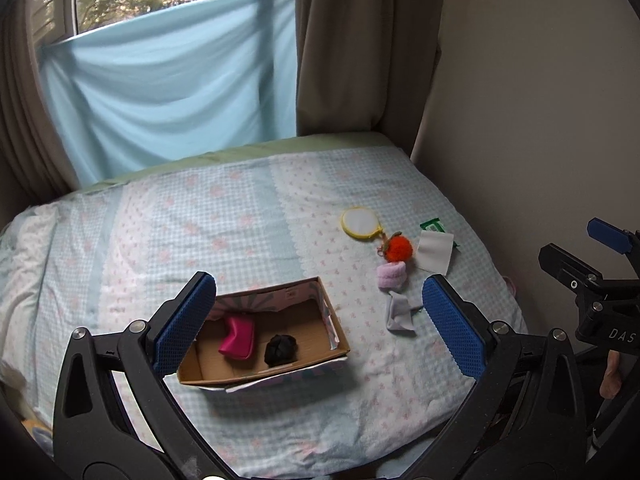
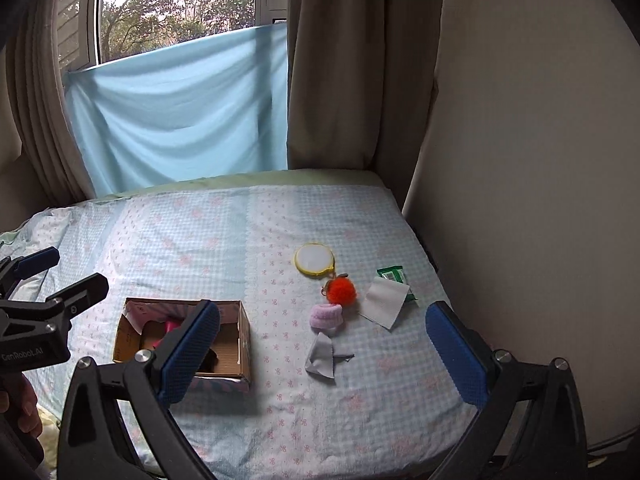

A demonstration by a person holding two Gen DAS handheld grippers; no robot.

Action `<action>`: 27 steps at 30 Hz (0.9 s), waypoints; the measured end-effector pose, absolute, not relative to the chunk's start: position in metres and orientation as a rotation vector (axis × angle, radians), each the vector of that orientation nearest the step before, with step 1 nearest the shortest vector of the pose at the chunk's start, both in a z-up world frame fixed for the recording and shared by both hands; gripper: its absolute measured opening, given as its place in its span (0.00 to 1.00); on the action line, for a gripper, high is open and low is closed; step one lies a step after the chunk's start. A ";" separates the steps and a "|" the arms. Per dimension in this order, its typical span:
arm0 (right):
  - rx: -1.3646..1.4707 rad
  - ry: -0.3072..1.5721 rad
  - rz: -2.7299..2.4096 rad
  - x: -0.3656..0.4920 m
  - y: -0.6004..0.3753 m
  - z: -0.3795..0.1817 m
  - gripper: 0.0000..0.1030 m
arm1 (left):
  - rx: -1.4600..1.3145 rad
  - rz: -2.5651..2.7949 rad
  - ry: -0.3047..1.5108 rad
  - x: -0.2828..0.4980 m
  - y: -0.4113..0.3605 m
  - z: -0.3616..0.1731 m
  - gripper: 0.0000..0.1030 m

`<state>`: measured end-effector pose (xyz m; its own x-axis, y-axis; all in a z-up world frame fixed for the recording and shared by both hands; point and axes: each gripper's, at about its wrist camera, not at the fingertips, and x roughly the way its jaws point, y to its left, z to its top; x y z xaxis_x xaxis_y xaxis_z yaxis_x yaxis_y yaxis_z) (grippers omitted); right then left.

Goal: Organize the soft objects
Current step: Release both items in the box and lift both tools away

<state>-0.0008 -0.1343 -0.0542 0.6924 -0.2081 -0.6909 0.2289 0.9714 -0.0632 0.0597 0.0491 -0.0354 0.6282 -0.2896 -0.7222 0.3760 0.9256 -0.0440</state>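
Observation:
An open cardboard box (image 1: 338, 330) (image 2: 245, 344) sits on the bed and holds a pink pouch (image 1: 238, 338) and a black soft ball (image 1: 281, 350). To its right lie an orange pompom (image 1: 398, 249) (image 2: 341, 291), a pale pink roll (image 1: 391, 275) (image 2: 327, 316), a grey cloth (image 1: 398, 314) (image 2: 322, 358), a white tissue (image 1: 434, 255) (image 2: 385, 299), a yellow-rimmed round mirror (image 1: 360, 222) (image 2: 314, 259) and a green packet (image 1: 432, 225) (image 2: 393, 273). My left gripper (image 1: 320, 320) is open and empty above the box. My right gripper (image 2: 324, 354) is open and empty above the loose items.
The bed (image 1: 200, 216) has a pale checked cover; a wall (image 1: 540, 120) runs along its right edge. A blue sheet (image 1: 172, 92) and brown curtains (image 1: 344, 48) hang at the window behind. The right gripper shows at the left wrist view's right edge (image 1: 592, 276).

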 end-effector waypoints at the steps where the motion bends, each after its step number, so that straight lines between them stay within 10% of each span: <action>1: 0.031 0.761 -0.245 -0.002 -0.143 -0.053 1.00 | 0.114 -0.381 0.806 0.059 0.041 -0.036 1.00; 27: -0.172 0.853 -0.137 0.121 -0.361 -0.270 1.00 | 0.108 -0.309 0.994 0.112 -0.178 -0.313 1.00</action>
<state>0.1212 -0.3610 -0.2697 0.6500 -0.1886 -0.7361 0.0508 0.9773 -0.2056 0.1124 -0.1779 -0.3130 0.5057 -0.2062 -0.8377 0.3044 0.9512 -0.0504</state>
